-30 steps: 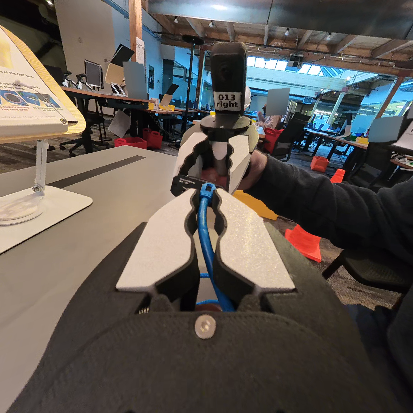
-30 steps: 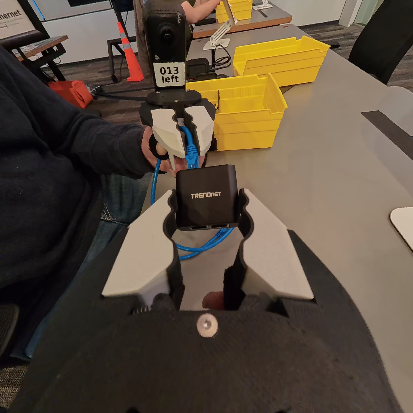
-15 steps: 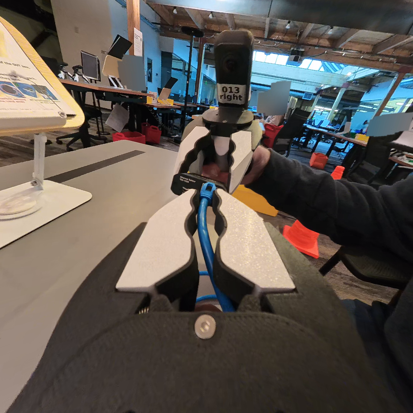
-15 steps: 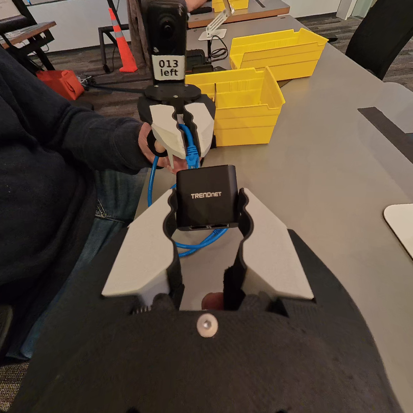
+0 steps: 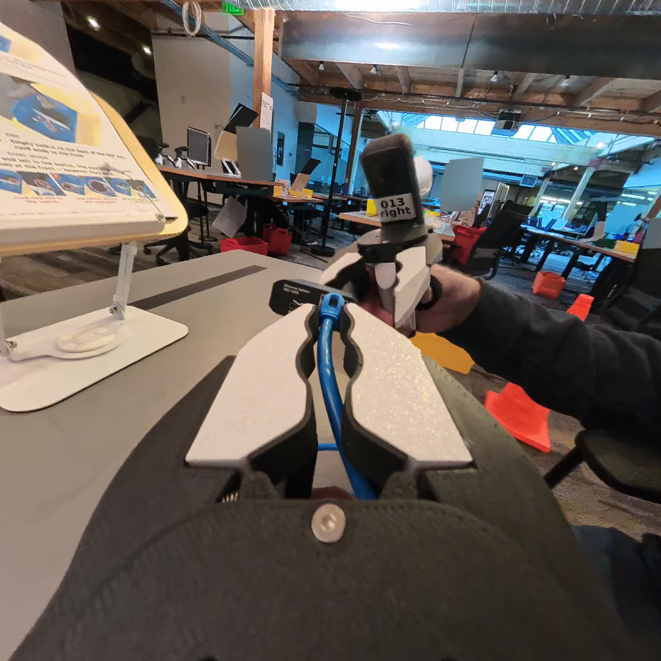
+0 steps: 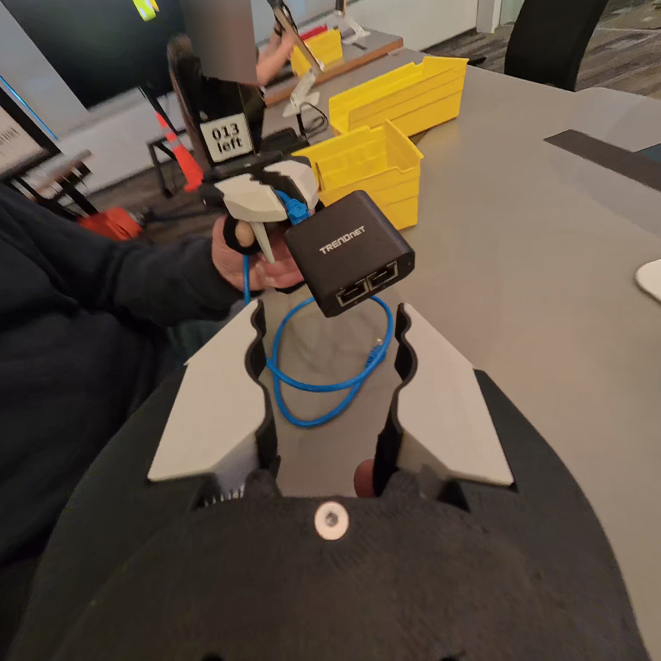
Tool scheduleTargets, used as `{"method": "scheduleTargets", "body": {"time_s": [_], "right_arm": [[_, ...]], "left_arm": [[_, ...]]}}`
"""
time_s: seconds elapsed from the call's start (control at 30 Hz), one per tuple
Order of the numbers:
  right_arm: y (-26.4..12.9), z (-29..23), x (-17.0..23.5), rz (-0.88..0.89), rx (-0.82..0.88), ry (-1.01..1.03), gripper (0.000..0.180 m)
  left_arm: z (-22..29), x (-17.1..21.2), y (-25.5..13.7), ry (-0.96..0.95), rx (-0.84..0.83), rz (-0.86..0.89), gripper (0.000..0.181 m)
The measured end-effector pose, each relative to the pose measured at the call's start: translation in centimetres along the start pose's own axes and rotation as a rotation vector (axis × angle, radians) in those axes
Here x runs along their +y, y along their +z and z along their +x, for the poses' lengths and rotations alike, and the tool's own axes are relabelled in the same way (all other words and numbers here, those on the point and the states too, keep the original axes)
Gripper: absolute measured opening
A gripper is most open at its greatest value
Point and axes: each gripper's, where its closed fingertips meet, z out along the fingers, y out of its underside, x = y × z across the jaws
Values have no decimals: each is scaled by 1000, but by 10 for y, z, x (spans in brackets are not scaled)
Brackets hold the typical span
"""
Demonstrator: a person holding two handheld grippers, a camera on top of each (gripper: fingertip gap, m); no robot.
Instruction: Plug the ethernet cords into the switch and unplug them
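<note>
Black switch (image 6: 348,250) (two empty ports)

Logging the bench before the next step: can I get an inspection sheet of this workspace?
Surface: grey table, dark strip across it.
Job's things: black switch, tilted, two front ports empty.
Clutter: yellow bins; white document stand.
Grippers: left gripper shut on blue cord behind its plug; right gripper open, fingers clear of the switch.
Cables: cord's plug meets the switch's rear; the rest loops on the table, free plug loose.
Surroundings: orange cones on the floor, desks beyond.
</note>
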Motion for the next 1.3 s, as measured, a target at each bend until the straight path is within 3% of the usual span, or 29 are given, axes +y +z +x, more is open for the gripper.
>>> {"method": "scheduleTargets", "body": {"time_s": [0.13, 0.3, 0.37, 0.5, 0.73, 0.93, 1.1, 1.3], "right_arm": [[3, -9, -10, 132, -87, 153, 71], [-2, -3, -16, 261, -173, 344, 45], [1, -1, -11, 259, -193, 397, 44], [-4, -6, -13, 290, -244, 376, 37], [-15, -8, -23, 254, -177, 223, 24], [-19, -7, -27, 96, -51, 48, 21], [-19, -8, -17, -158, 66, -142, 21], [1, -33, -2, -479, 15, -378, 22]], "left_arm": [[9, 1, 5, 111, -28, -18, 12], [18, 2, 6, 216, -31, -23, 12], [20, 6, 7, 257, -40, -40, 12], [28, 6, 6, 281, -13, -25, 12], [19, 16, 5, 227, 5, -82, 14], [2, 35, 0, 261, -39, -232, 24], [-2, 19, -7, 338, -61, -278, 31], [22, 33, 11, 327, 59, -455, 44]]}}
